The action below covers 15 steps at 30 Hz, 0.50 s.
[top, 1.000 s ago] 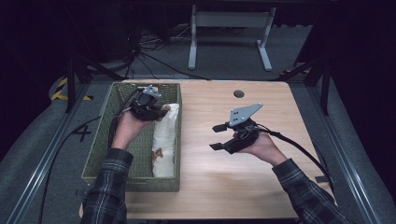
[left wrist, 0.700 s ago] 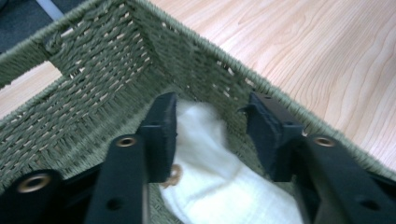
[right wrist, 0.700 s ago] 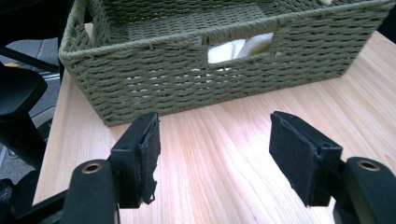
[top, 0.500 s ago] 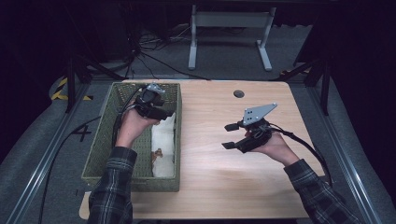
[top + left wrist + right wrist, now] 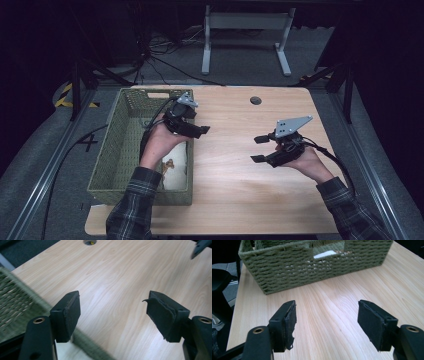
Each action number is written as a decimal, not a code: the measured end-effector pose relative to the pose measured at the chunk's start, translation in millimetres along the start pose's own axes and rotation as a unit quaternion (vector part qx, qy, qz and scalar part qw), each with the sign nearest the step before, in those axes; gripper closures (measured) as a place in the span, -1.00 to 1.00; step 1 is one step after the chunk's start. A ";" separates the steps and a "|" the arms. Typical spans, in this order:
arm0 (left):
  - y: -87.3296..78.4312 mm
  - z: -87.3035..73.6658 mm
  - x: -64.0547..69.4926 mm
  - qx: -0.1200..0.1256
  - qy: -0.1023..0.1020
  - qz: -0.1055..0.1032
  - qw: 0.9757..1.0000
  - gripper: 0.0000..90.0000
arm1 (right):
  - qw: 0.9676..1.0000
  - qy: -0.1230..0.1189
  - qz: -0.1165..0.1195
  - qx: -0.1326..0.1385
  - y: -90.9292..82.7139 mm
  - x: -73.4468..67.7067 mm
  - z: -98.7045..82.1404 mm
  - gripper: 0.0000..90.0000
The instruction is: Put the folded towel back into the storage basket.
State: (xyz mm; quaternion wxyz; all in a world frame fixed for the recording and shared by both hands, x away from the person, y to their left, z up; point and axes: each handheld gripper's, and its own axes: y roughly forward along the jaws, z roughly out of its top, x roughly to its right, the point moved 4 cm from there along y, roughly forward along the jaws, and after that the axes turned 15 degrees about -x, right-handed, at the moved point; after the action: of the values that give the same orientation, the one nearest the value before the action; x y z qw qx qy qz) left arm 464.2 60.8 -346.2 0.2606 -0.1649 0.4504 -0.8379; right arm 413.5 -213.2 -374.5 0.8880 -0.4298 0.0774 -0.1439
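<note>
A green woven basket [image 5: 117, 150] stands on the left part of the wooden table [image 5: 235, 200]. In it lies a white cloth-like thing [image 5: 175, 172] with a small brown patch. My left gripper [image 5: 197, 125] hovers over the basket's right rim and points out over the table. Its jaws have just been opening and stand apart with nothing between them [image 5: 113, 307]. My right gripper [image 5: 258, 149] is held above the table's right half and points toward the basket [image 5: 312, 267]. It is open and holds nothing [image 5: 327, 312].
A round cable hole [image 5: 255, 100] sits near the table's far edge. A grey metal stand [image 5: 245, 35] and cables lie on the floor beyond. The basket's rim [image 5: 20, 297] lies close beside my left jaws. Bare wood stretches between the two grippers.
My left gripper opened and moved right, from inside the basket to above its right rim. The white thing it reached now lies lower in the basket. My right gripper drifted right.
</note>
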 end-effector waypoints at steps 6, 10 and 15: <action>11.7 9.1 29.0 0.003 0.013 -0.010 1.000 -0.40 | 1.000 0.014 -0.006 -0.003 -5.1 2.6 -18.1 -0.31; 21.7 14.5 47.6 0.009 0.019 -0.017 1.000 -0.42 | 1.000 0.025 -0.010 -0.004 -7.0 3.4 -33.1 -0.32; 34.4 20.2 68.6 0.007 0.022 -0.021 1.000 -0.42 | 0.999 0.037 -0.011 -0.003 -8.6 4.0 -51.4 -0.32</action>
State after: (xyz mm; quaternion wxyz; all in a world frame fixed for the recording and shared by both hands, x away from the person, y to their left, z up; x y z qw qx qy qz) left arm 428.9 -8.6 -361.4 0.2339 -0.1543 0.4462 -0.8499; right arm 402.3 -257.7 -399.6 0.8817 -0.4275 0.1059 -0.1693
